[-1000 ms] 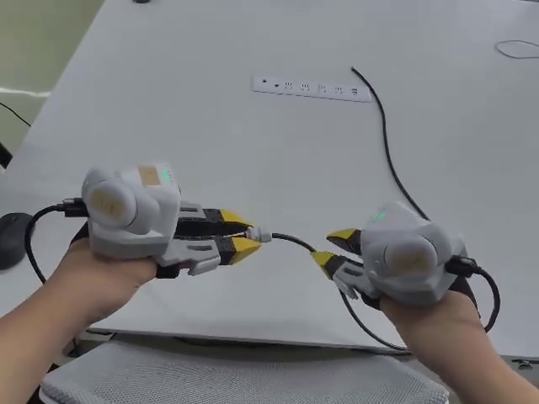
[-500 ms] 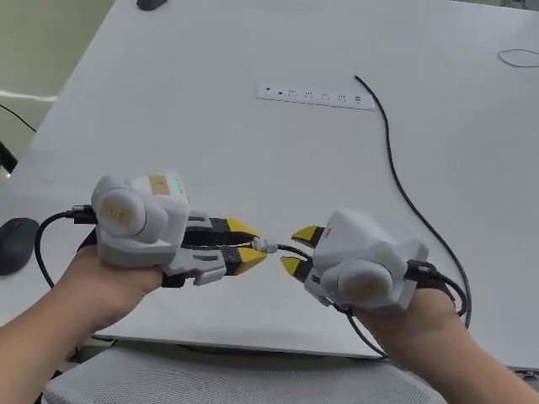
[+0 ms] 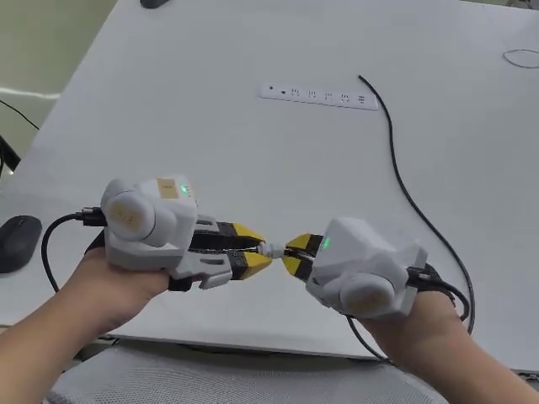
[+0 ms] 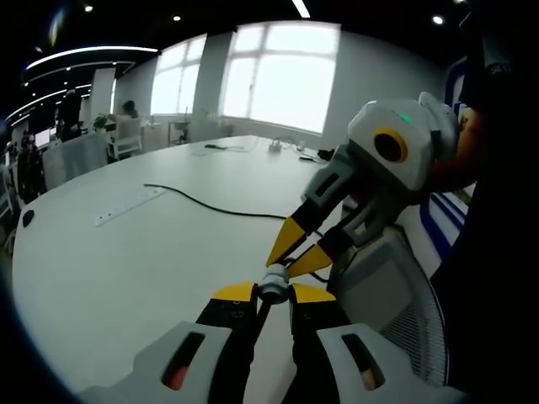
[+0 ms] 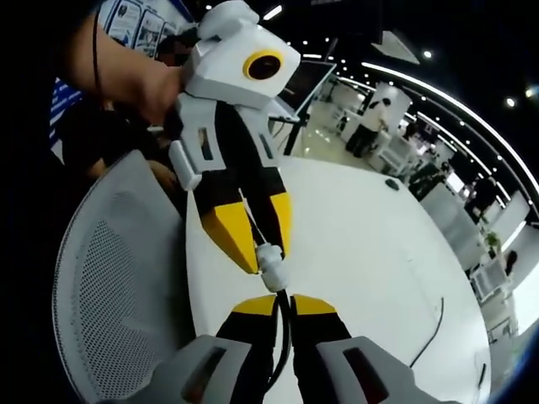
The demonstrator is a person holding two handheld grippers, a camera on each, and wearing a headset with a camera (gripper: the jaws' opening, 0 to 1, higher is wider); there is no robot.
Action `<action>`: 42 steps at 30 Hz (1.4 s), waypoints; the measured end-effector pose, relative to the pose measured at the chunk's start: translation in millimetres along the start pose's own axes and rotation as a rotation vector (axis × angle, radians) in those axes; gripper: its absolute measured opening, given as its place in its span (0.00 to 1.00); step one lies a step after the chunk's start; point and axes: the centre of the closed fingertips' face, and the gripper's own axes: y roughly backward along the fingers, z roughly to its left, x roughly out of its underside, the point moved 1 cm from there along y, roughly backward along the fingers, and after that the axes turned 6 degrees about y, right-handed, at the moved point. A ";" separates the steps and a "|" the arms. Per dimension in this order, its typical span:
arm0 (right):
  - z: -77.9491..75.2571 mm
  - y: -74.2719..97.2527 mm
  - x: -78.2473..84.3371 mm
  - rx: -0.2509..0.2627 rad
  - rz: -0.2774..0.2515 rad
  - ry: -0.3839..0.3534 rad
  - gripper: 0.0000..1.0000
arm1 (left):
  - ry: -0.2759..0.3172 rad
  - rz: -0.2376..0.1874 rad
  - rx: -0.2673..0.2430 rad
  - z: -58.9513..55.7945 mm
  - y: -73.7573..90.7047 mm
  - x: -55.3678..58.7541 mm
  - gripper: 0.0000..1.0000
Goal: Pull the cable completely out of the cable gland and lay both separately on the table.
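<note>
The cable gland (image 3: pixel 271 250), a small white piece, is sitting pinched between the yellow tips of the left gripper (image 3: pixel 256 249), whose jaws are drawn narrow around it. The black cable (image 5: pixel 285 330) is coming out of the gland's end that faces away from the left gripper. It is running straight between the tips of the right gripper (image 3: pixel 295 256), whose jaws are pressing narrow on the cable just beside the gland. The two grippers are meeting tip to tip in the air above the near part of the white table (image 3: pixel 253 151). Beyond both grippers a power strip (image 3: pixel 316 94) is lying on the table, its black cord (image 3: pixel 404 189) running down past the right gripper's outer side. A computer mouse (image 3: pixel 17 244) is resting well off to the left gripper's outer side, and a mesh chair (image 5: pixel 109 278) is standing below the grippers.
</note>
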 end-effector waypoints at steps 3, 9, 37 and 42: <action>-0.3 -0.8 1.5 0.003 -0.001 -0.011 0.00 | -0.002 0.004 -0.001 0.0 -1.3 0.4 0.15; -2.9 0.4 3.1 0.006 -0.015 -0.072 0.00 | -0.008 0.003 0.000 -0.2 -2.3 -0.7 0.15; -23.5 2.7 55.8 0.071 0.030 -0.527 0.00 | -0.011 -0.029 -0.011 3.1 1.0 -10.1 0.15; -22.7 0.7 74.0 0.093 0.047 -0.662 0.00 | -0.011 -0.032 -0.008 2.9 2.6 -10.0 0.15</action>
